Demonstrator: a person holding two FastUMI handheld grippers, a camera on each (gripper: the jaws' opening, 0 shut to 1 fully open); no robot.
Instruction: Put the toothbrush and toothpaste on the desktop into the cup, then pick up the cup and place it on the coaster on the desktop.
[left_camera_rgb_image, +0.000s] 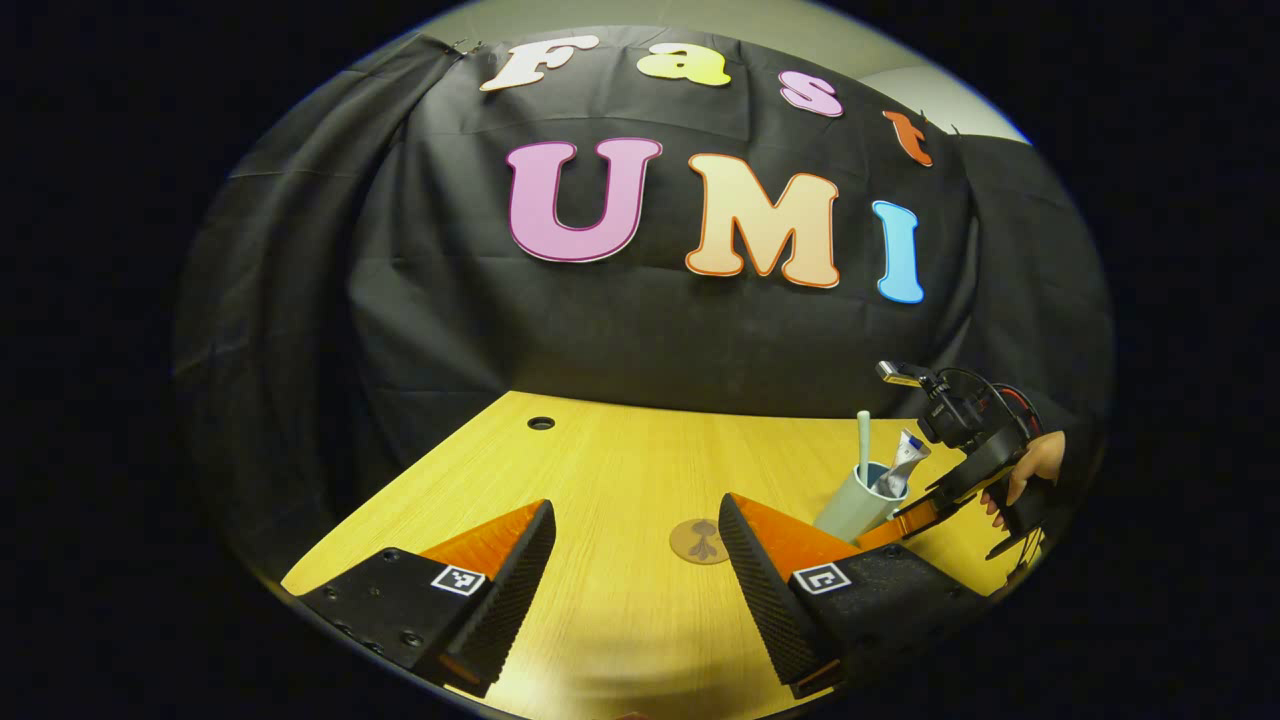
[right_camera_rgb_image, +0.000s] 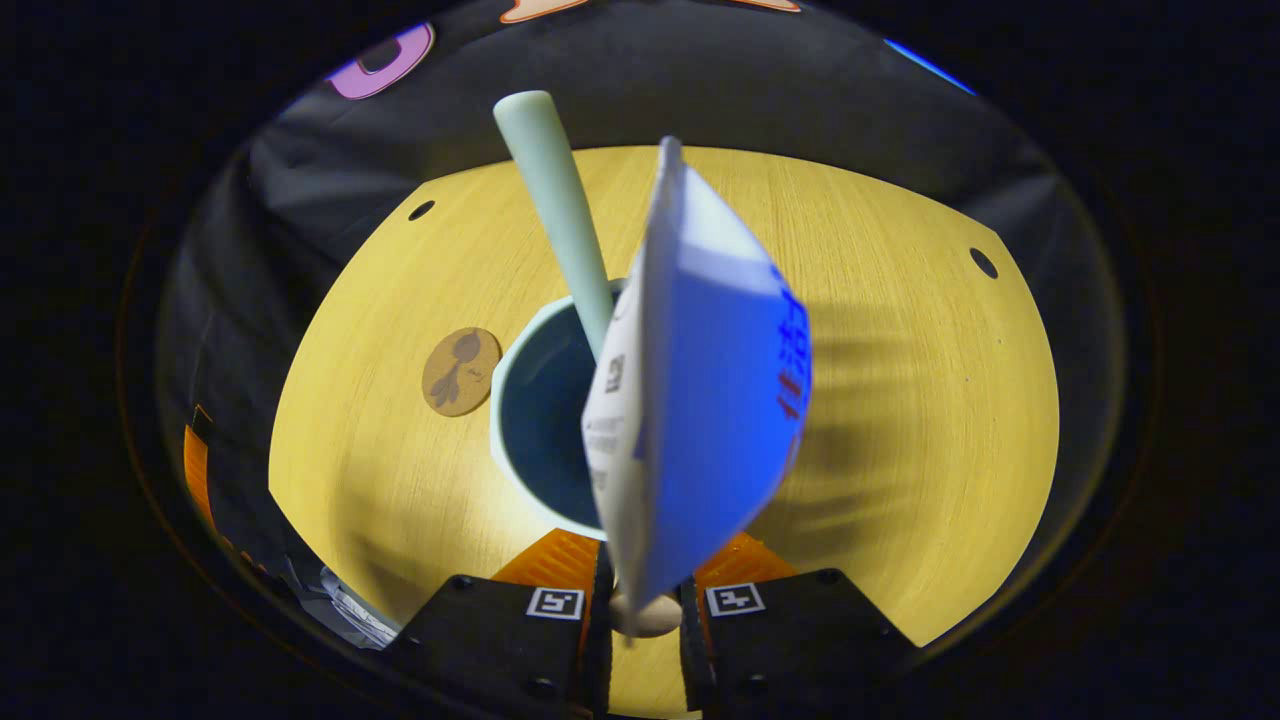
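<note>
A pale green cup (left_camera_rgb_image: 850, 510) stands on the wooden desk (left_camera_rgb_image: 610, 460), with a light green toothbrush (left_camera_rgb_image: 863, 435) upright in it. The blue and white toothpaste (left_camera_rgb_image: 903, 462) leans at the cup's mouth. A hand (left_camera_rgb_image: 1035, 465) holds my right gripper (left_camera_rgb_image: 925, 512) just right of the cup. In the right gripper view I look down on the cup (right_camera_rgb_image: 540, 420) and toothbrush (right_camera_rgb_image: 560, 210). My right gripper (right_camera_rgb_image: 648, 565) is shut on the toothpaste (right_camera_rgb_image: 710, 400), its cap end between the fingers. My left gripper (left_camera_rgb_image: 635, 510) is open, with nothing in it. The round brown coaster (left_camera_rgb_image: 700, 541) (right_camera_rgb_image: 460, 371) lies left of the cup.
Cable holes (left_camera_rgb_image: 541, 423) (right_camera_rgb_image: 983, 263) sit near the desk's back corners. The black cloth wall closes off the back and sides. Bare desktop stretches left of the coaster. An orange part of my left gripper (right_camera_rgb_image: 197, 460) shows at the desk's left edge.
</note>
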